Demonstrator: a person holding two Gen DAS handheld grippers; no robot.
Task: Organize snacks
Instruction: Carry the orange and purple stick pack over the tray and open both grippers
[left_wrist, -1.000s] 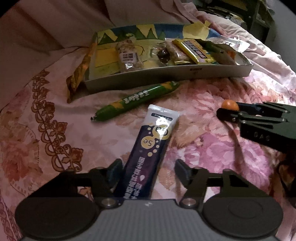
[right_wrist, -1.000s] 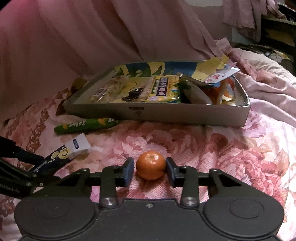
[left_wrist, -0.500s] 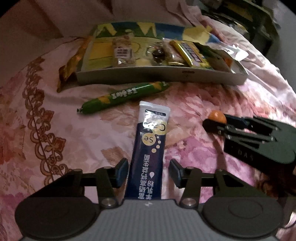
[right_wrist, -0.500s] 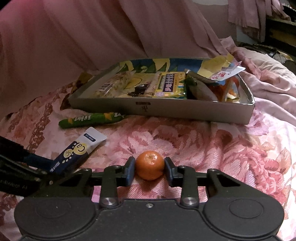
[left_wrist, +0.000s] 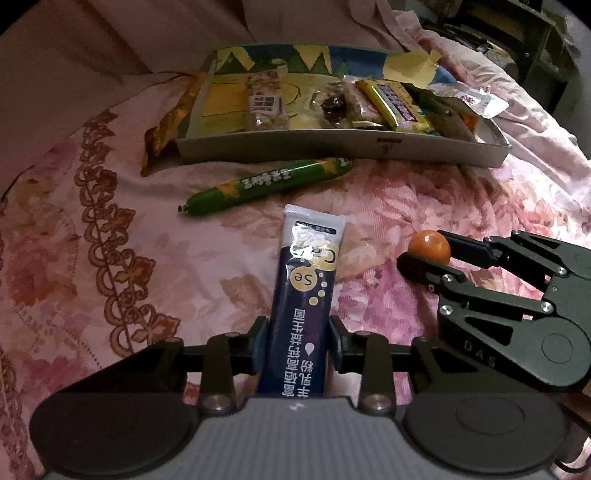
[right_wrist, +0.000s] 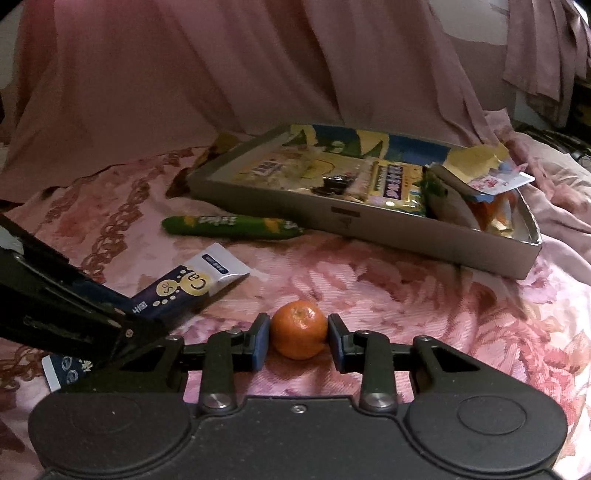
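The left gripper (left_wrist: 295, 341) has just been closing its fingers; they now pinch the dark blue packet (left_wrist: 308, 295) lying on the flowery bed cover (left_wrist: 110, 258). The right gripper (right_wrist: 297, 341) grips a small orange (right_wrist: 298, 334) w/ both fingers. Past them lies a green sausage stick (left_wrist: 266, 181), just in front of the snack tray (left_wrist: 332, 149). Tray's right end is a jumble, hard to make out. An orange-brown wrapper (left_wrist: 170, 122) leans at its left, partly hidden.
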